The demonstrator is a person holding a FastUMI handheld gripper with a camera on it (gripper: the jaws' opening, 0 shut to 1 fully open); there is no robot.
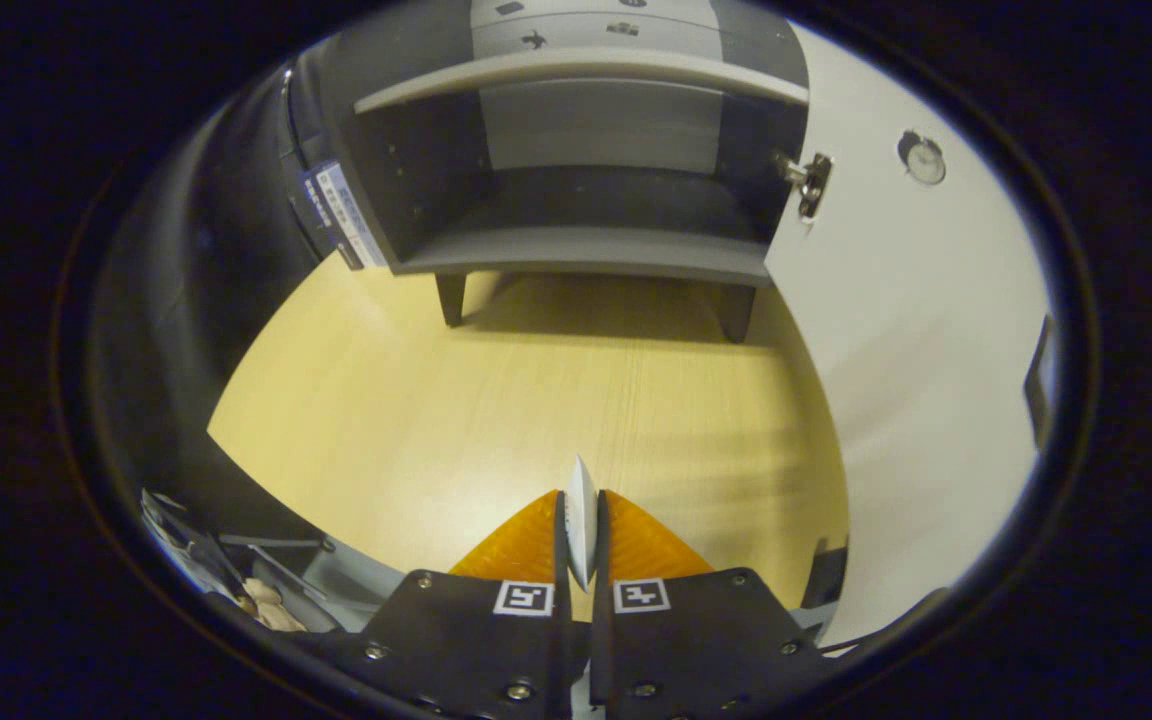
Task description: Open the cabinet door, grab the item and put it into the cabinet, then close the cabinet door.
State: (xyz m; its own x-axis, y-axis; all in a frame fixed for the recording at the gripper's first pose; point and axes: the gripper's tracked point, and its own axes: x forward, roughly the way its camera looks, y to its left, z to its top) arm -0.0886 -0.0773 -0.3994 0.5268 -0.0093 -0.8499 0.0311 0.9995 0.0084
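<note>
Presently noted:
Tongs (581,520): one pair, fingers pressed together on one thin white item (582,515), held on edge between them.
Cabinet (586,200): one, grey, on short legs at the table's far edge, well beyond the fingers; interior bare.
Door (916,330): one, white, swung open at right.
Table (536,400): pale wood, open run from tongs to cabinet.
</note>
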